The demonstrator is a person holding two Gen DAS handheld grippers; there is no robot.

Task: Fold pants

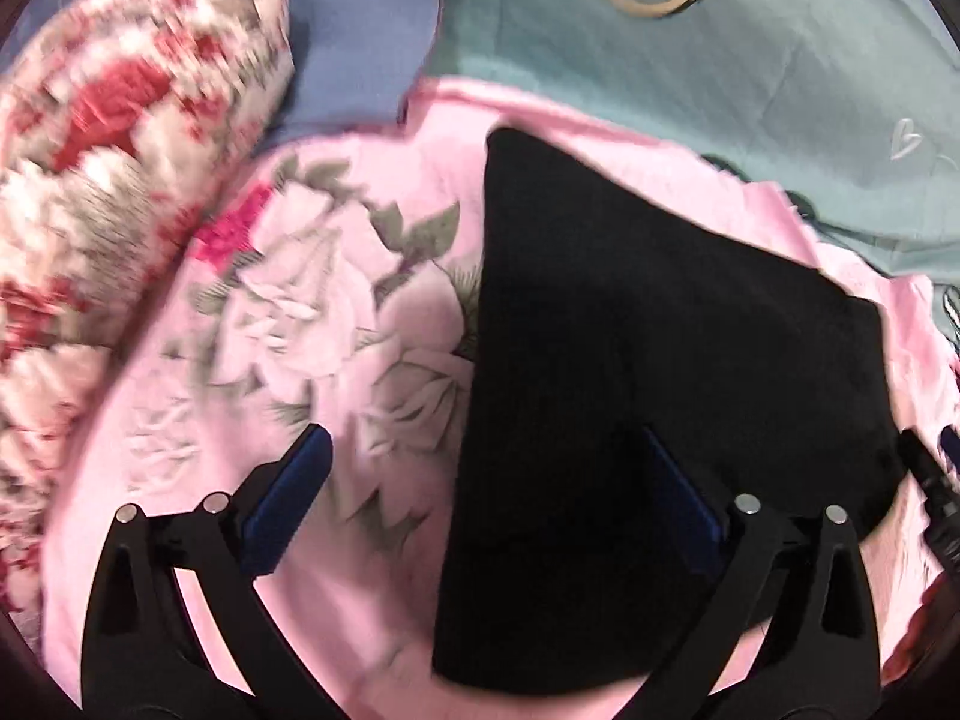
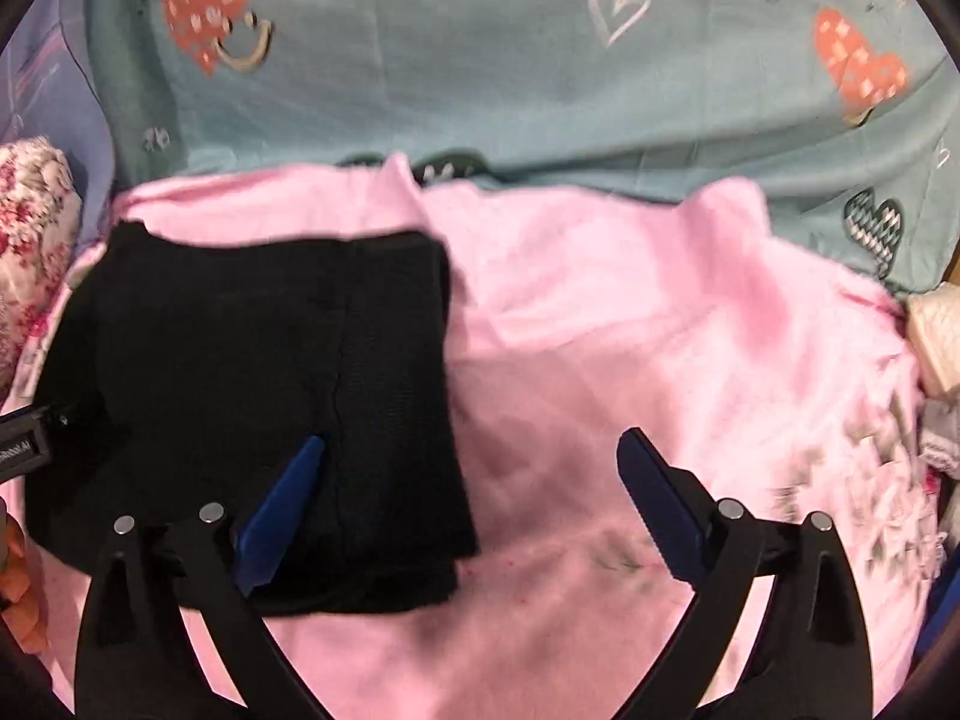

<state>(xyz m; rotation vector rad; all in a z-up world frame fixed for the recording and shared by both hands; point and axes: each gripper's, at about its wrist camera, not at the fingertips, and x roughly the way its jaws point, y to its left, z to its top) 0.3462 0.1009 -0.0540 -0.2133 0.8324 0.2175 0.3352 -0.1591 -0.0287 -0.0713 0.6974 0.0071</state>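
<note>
The left claw (image 1: 480,480) hangs with its blue fingers spread wide and holding nothing, one finger over the pink flowered blanket (image 1: 336,312) and the other over the black pants (image 1: 630,360). The right claw (image 2: 471,480) is likewise spread wide and holding nothing, its left finger above the near edge of the pants (image 2: 240,372) and its right finger above bare pink blanket (image 2: 630,330). The pants lie folded into a compact dark rectangle flat on that blanket, with a teal sheet printed with hearts (image 2: 480,90) beyond it and a red-and-white flowered pillow (image 1: 108,138) off to the left.
</note>
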